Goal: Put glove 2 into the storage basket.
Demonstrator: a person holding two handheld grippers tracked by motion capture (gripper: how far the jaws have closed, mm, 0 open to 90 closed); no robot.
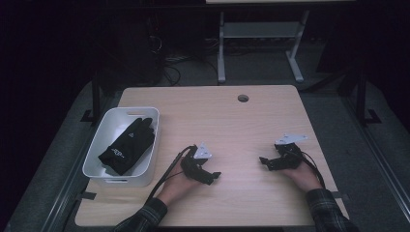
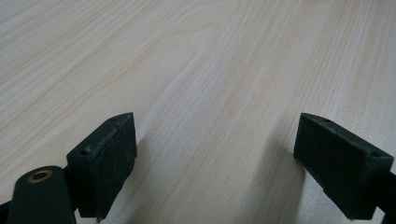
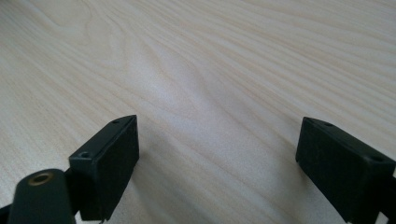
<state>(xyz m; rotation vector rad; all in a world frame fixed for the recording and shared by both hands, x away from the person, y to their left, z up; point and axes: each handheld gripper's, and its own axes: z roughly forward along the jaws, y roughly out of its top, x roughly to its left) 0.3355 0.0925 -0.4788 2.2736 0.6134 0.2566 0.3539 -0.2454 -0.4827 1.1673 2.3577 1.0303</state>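
Glove, black: lies in white bin at table's left edge, well apart from both grippers. L gripper: jaws wide, nothing between, low over bare wood. R gripper: same, wide and empty.

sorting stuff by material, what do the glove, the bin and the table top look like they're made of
Glove: black, matte, soft-looking, probably knit or synthetic fabric, with small white logo print.
Bin: white, smooth, rounded rim, most likely moulded plastic.
Table top: pale wood grain, flat low sheen, likely laminate or veneer rather than solid wood.
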